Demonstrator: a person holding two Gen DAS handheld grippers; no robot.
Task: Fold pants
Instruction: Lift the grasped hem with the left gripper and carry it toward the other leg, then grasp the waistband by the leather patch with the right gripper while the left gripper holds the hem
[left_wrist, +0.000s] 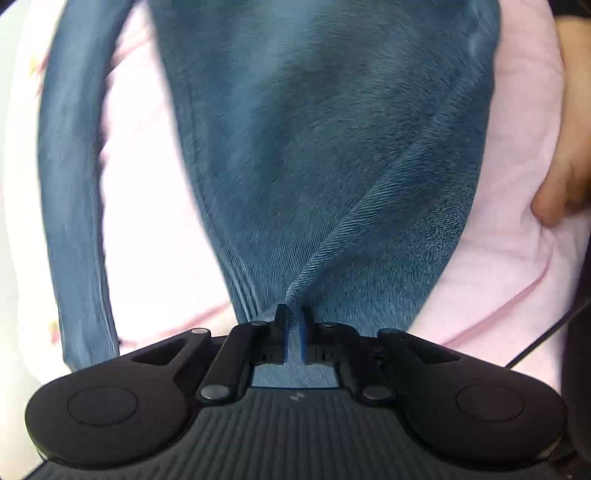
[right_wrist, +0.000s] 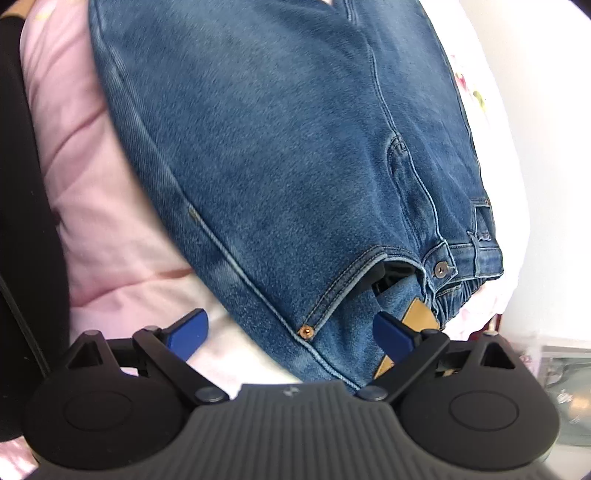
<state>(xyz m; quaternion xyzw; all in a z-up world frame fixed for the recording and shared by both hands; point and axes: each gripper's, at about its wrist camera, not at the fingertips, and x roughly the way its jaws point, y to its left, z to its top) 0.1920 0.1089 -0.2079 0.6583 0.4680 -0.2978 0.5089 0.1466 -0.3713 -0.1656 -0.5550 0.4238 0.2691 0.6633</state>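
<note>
One pair of blue denim pants (right_wrist: 280, 155) spread over pink bedding (right_wrist: 92, 192), waistband end nearest right-hand camera. Copper rivet (right_wrist: 306, 331) at pocket corner, metal button (right_wrist: 440, 269) and tan label (right_wrist: 419, 317) all close to right gripper (right_wrist: 291, 332). Right jaws spread wide, blue pads (right_wrist: 188, 330) clear of cloth: one pad over pink bedding beside denim edge, other over label and waistband, pocket corner between them. Nothing gripped there.

Left view: leg fabric (left_wrist: 314, 147) running away from left gripper (left_wrist: 294, 325). Left jaws nearly together, pinched on raised ridge of denim, crease fanning out from pinch point. Second strip of denim (left_wrist: 70, 203) curving off at left. Bare hand (left_wrist: 565, 177) resting on bedding at right edge.
</note>
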